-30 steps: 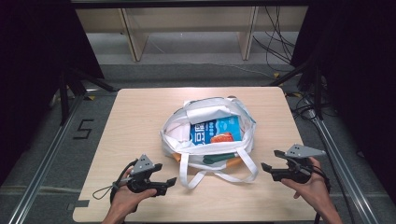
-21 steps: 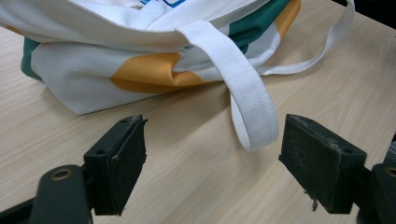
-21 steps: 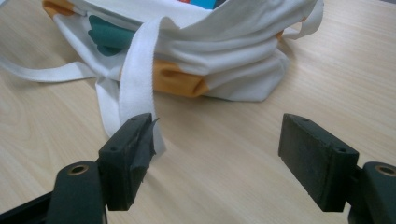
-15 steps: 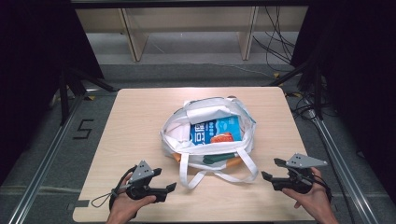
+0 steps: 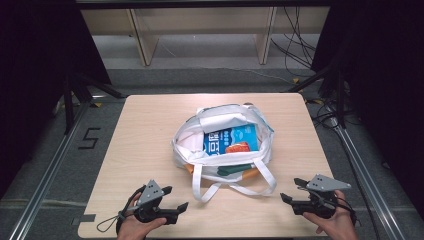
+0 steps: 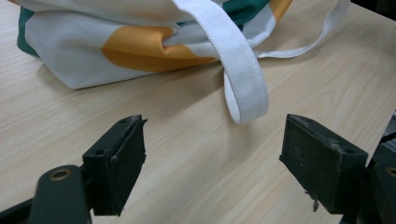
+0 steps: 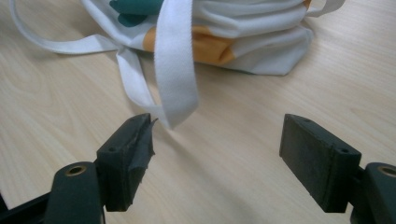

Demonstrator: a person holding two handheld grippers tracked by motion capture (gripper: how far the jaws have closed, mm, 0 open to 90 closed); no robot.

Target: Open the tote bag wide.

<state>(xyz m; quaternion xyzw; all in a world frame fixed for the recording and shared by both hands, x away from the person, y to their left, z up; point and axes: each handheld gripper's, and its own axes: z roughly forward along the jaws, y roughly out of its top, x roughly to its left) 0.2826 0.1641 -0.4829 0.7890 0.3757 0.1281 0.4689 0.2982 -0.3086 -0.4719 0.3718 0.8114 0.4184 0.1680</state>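
Note:
A white cloth tote bag (image 5: 222, 145) with orange and green patches lies open in the middle of the wooden table (image 5: 145, 135). A blue packet (image 5: 230, 139) shows inside it, and its white straps (image 5: 235, 187) trail toward the near edge. My left gripper (image 5: 175, 198) is open at the near left, apart from the bag. My right gripper (image 5: 291, 190) is open at the near right. In the left gripper view the open left gripper (image 6: 215, 154) faces a strap loop (image 6: 243, 74) and the bag (image 6: 116, 46). In the right gripper view the open right gripper (image 7: 215, 154) faces a hanging strap (image 7: 175, 60).
Bare tabletop lies left and right of the bag. Beyond the far table edge stands a low wooden shelf unit (image 5: 200, 25). Cables (image 5: 300, 45) run over the floor at the back right, and metal rails (image 5: 45, 180) flank the table.
Both hands have drawn back toward the near table edge, away from the bag. Both grippers stay open and the bag has not moved.

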